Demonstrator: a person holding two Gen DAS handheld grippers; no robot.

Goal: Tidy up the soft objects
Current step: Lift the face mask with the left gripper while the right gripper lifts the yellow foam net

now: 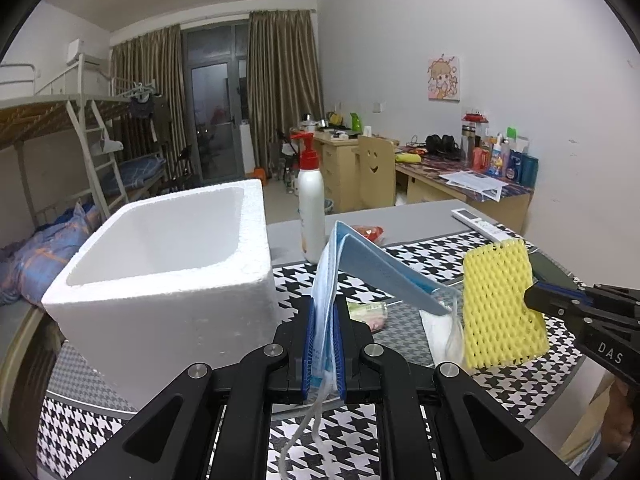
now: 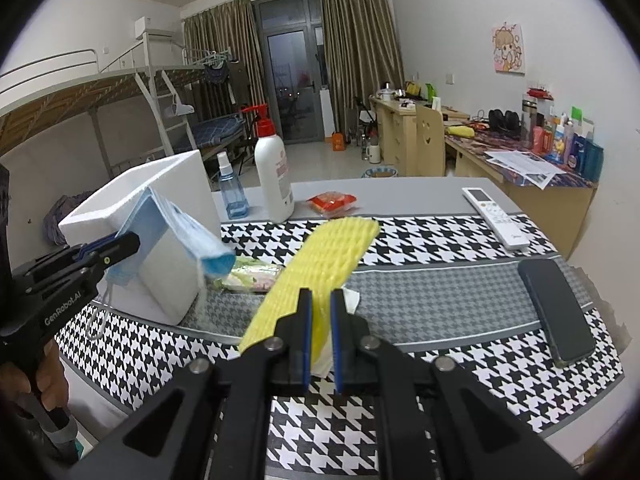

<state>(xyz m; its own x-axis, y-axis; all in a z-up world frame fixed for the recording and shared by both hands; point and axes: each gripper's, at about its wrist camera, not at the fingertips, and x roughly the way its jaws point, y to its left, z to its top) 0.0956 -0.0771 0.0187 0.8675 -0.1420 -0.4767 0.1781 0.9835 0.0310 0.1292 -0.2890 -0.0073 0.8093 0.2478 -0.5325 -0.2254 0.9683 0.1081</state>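
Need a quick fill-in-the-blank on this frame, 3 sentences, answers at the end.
1. The left gripper is shut on a blue ____.
2. The right gripper holds a foam net coloured ____.
3. The white foam box sits on the table, and inside it looks ____.

Answers: face mask; yellow; empty

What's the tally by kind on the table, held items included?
Face masks: 1 bundle
Yellow foam net: 1
Foam box: 1
Bottles: 2, pump bottle, spray bottle
Snack packets: 2, red, green
Remote: 1
Phone: 1
Total: 9
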